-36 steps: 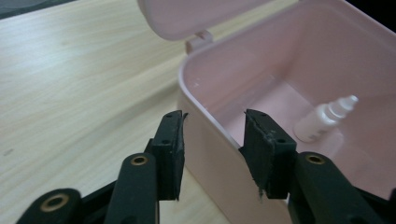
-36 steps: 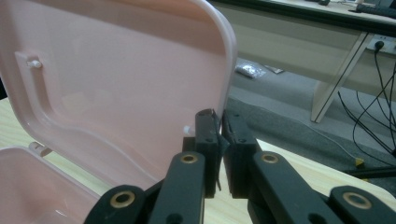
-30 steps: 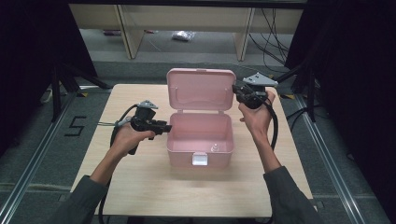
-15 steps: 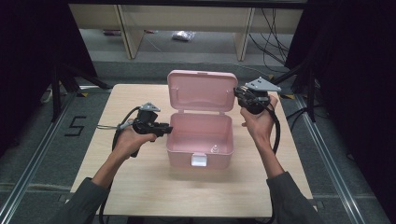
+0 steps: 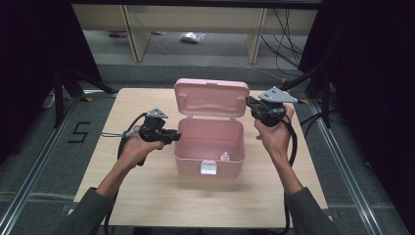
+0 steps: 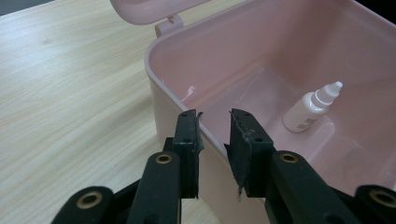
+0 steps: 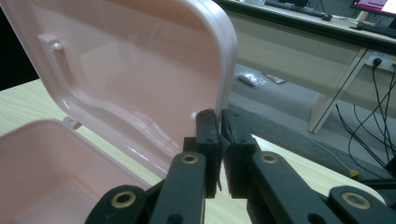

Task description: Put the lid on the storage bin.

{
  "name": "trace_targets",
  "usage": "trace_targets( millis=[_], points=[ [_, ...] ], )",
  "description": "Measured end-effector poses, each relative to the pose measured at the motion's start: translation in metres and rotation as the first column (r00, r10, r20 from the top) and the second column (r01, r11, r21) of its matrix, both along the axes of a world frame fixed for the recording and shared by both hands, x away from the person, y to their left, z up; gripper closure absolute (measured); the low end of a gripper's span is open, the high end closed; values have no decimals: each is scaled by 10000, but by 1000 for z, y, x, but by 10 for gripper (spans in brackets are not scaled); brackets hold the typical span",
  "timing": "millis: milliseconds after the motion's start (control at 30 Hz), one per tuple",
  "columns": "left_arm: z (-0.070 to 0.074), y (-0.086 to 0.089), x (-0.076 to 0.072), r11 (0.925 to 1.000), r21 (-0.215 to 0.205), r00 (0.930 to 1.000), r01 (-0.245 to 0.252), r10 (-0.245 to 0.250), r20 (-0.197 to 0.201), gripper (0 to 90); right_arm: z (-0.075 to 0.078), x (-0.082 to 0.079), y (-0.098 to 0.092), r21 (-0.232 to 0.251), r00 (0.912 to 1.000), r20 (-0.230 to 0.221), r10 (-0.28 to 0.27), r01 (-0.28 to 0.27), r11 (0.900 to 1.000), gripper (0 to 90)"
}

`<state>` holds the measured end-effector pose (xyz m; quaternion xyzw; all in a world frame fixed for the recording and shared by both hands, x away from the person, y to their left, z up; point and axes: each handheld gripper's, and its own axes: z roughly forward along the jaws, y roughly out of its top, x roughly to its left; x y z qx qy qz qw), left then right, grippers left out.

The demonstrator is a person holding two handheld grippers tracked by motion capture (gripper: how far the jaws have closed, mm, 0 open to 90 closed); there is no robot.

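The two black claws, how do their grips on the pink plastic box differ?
The left claw straddles the pink plastic box's side wall, jaws apart either side; the right claw pinches the raised pink lid's edge, jaws nearly together. The left sits low at the rim; the right is higher. Both are black and hand-held.

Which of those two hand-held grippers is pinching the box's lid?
The right hand-held gripper, clamped on the lid edge; the left one straddles the box wall instead.
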<state>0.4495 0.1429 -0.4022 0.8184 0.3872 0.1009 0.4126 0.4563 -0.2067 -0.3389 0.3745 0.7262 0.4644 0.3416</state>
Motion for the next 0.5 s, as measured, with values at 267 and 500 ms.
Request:
trace_targets(
  millis=[267, 500],
  points=[
    [-1, 0, -2, 10000, -45, 9999, -33, 34, 135, 711, -1, -7, 1, 100, 9999, -114, -31, 32, 9999, 871],
    [-2, 0, -2, 10000, -26, 9999, 12, -12, 138, 706, -4, -14, -2, 126, 9999, 151, 56, -58, 9999, 874]
  ],
)
